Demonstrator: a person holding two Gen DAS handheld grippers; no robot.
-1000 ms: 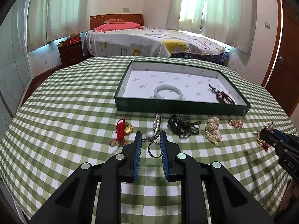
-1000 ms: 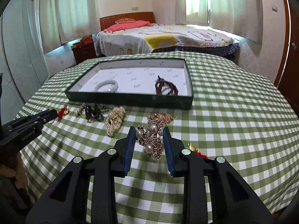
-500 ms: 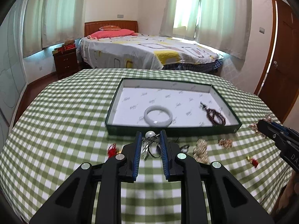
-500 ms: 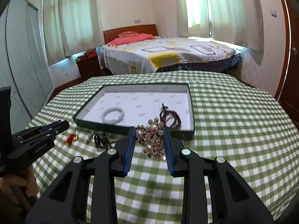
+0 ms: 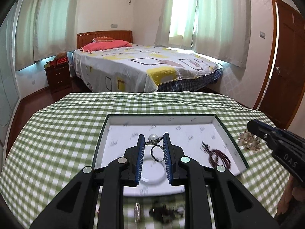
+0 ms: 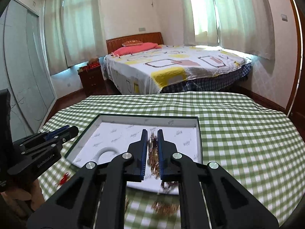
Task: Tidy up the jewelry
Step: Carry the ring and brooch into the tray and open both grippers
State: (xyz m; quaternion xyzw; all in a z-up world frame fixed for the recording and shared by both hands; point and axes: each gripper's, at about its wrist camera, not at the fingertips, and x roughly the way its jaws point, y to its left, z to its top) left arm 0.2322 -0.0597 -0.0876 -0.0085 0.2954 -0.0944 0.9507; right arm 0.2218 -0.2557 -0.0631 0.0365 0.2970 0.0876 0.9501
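Note:
My left gripper is shut on a silver pearl ring, which hangs over the green tray with its white lining. Beneath the ring a white bangle lies in the tray, and a dark red bead bracelet rests to its right. My right gripper is over the same tray. Its jaws are closing tight on a gold pearl brooch, seen edge-on and blurred. That brooch also shows at the right gripper's tip in the left wrist view.
Loose jewelry lies blurred on the green checked tablecloth in front of the tray: a gold piece, a red charm and dark beads. A person's hand holds the left gripper. A bed stands beyond the table.
Both grippers rose and moved forward from the loose jewelry to above the tray, carrying the ring and the brooch. The right jaws narrowed and the brooch now shows edge-on.

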